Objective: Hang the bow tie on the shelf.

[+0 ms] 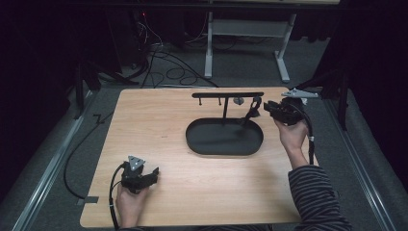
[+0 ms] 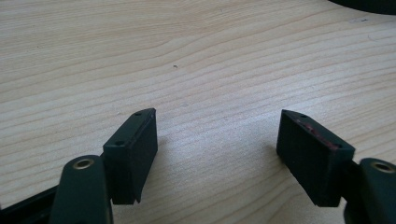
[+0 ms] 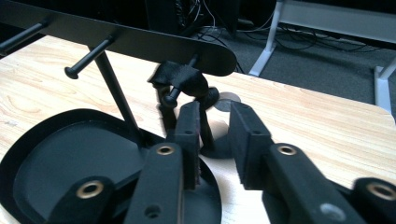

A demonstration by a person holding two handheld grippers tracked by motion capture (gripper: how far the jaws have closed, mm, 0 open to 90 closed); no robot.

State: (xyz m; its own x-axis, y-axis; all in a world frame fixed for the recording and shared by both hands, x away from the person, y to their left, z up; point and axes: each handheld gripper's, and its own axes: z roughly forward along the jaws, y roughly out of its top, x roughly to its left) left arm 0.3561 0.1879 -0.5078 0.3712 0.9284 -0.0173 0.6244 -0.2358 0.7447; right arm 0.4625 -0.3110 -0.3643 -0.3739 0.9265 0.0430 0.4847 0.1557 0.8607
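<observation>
Work in hand: hanging a black strap (image 3: 181,77) on the end peg (image 3: 180,91) of a black stand (image 1: 227,95), whose crossbar stands on two thin posts over an oval tray (image 1: 202,144)
Strap: looped over the peg at the right end of the crossbar, its tail dangling down toward the tray rim; in the high view it shows as a dark strip (image 1: 252,111) slanting from the bar to the tray
Right gripper (image 3: 212,135): released, jaws parted with the hanging tail between them and no pad pressing on it
Left gripper (image 2: 217,144): released and empty, jaws wide over bare bench (image 2: 196,56), well apart from the stand
Risk, snagging: the tail sits inside the parted jaws, so a sideways pull-out could catch it and drag the loop off the peg
Risk, loose seat: the loop looks bunched near the peg's knob, not far back on the shaft; a light tug might slip it over the end
Risk, tipping: the stand is tall and thin-legged, and a knock from the right gripper could rock or topple it
Safer course: draw straight back, jaws held apart
</observation>
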